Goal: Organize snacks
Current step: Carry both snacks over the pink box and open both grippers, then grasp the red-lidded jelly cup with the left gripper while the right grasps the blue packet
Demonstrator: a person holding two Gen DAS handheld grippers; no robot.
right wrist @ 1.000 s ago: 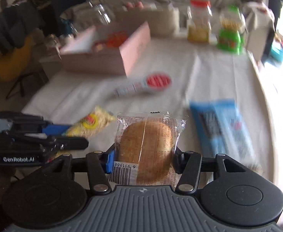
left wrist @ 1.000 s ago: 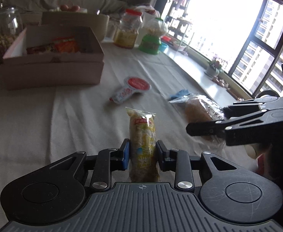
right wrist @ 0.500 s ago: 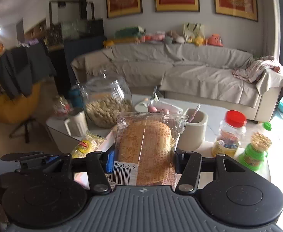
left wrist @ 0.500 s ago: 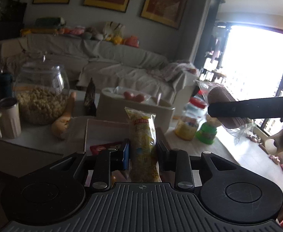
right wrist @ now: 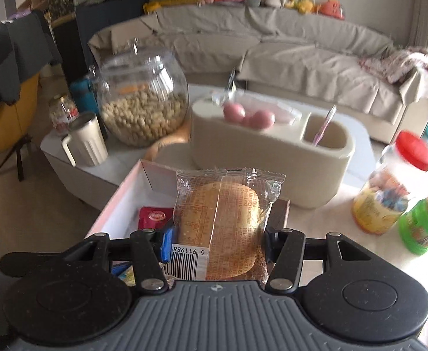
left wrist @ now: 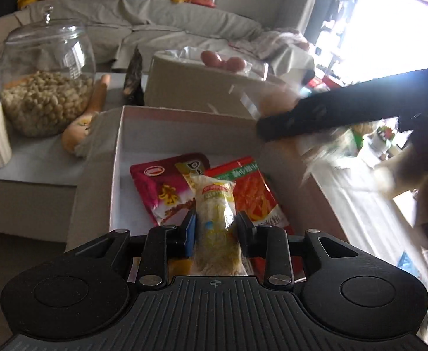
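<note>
- Yellow snack stick [left wrist: 216,219]: a long, narrow sealed pack, clamped at mid-length by the left tool [left wrist: 216,228], jaws closed in on both sides. It hangs over the near end of the open white box [left wrist: 120,152], above two flat packets.
- Handling guess: light, soft, film-wrapped; the film looks slick, and the filling probably crushes. Mid-body hold seems right; the crimped ends would likely slip.
- Wrapped round cake [right wrist: 219,228]: in clear film with a barcode at the lower left, pinched across its width by the right tool [right wrist: 217,242], jaws set wide, since the pack fills the gap. It hangs above the box's near right part.
- Handling guess: light and spongy, easily dented. A hold at the film edges beside the cake would spare it, but looks less secure.
- Already inside the box: a dark red packet [left wrist: 167,187] on the left and an orange-red packet [left wrist: 252,193] touching it on the right. The far half of the box floor is bare.
- From the left view the right tool crosses above the box's far right corner, blurred.
- Beyond the box: a beige caddy [right wrist: 272,152] holding pink eggs [right wrist: 252,117]; far left, a glass jar of nuts [right wrist: 143,108] and a cream mug [right wrist: 85,140] on the lower desk [right wrist: 120,163].
- Right of the box: a red-lidded jar [right wrist: 389,193] and a green tub [right wrist: 421,228], side by side.
</note>
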